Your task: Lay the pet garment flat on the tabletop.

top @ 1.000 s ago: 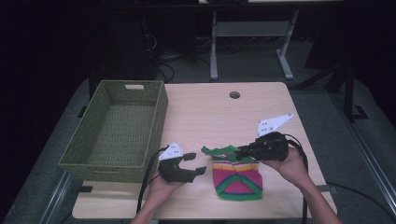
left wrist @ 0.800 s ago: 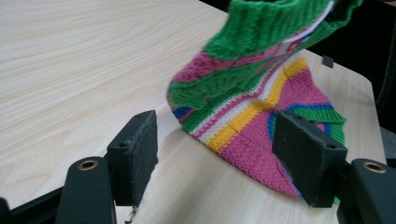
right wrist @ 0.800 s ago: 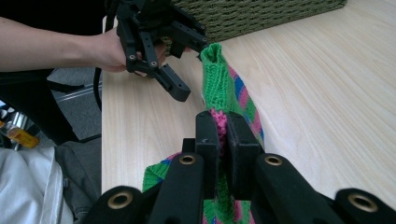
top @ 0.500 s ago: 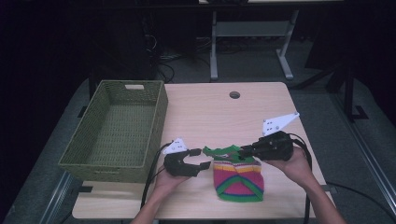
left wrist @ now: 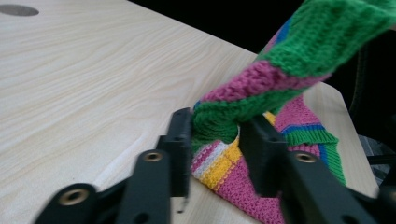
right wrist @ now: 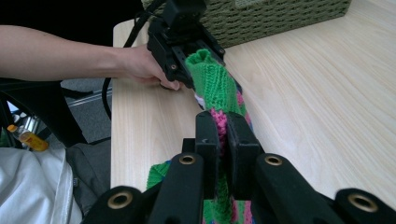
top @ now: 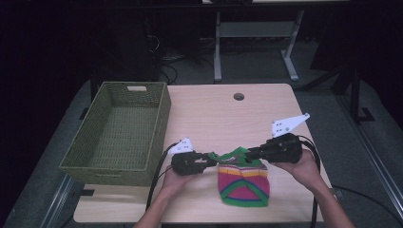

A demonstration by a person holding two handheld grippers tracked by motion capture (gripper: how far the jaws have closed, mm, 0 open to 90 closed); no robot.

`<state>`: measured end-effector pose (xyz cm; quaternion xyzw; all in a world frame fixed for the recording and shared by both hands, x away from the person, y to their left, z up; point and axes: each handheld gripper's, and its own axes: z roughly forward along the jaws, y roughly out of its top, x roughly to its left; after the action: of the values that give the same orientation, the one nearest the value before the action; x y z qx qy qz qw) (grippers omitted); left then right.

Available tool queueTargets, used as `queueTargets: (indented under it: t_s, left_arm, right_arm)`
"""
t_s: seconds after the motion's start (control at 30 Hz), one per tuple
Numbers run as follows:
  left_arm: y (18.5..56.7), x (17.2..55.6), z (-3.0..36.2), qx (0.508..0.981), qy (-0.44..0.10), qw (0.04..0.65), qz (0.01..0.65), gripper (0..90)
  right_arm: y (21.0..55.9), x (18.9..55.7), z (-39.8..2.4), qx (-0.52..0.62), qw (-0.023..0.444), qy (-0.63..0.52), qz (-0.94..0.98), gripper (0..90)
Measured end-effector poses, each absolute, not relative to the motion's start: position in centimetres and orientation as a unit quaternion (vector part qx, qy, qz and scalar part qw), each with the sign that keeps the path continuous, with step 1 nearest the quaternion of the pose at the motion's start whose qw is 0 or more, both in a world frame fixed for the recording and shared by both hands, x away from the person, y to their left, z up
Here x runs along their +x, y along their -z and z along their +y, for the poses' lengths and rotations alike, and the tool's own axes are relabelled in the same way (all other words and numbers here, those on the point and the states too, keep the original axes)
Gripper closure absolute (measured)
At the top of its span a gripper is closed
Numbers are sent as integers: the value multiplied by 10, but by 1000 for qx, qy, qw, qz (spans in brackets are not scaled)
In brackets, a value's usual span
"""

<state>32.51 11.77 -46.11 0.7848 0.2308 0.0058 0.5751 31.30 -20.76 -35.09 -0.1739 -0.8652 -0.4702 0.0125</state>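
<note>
Since a second ago the left claw point(top: 207, 159) has slid rightward across the bench point(top: 209, 114) to the knitted hat point(top: 244, 185), and its jaws have just been closing around the hat's green rim; in the left gripper view the rim sits between the pads, the left pad touching the wool. On the other side, the right claw point(right wrist: 223, 135) is clamped tight on the same rim. Between both claws the rim is lifted, while the striped body lies on the bench's near edge. A woven basket point(top: 119, 135) stands left of them.
</note>
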Motion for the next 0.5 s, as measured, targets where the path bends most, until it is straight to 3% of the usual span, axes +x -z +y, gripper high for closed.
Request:
queueTargets:
  t_s: [0.13, 0.5]
  left_arm:
    - [455, 322, 121, 778, -6, 588, 220, 787]
    - [442, 318, 122, 789, -12, 579, 208, 828]
  right_arm:
    - [353, 315, -212, -181, 12, 473, -862, 845]
    - [356, 317, -221, -203, 0, 466, -861, 845]
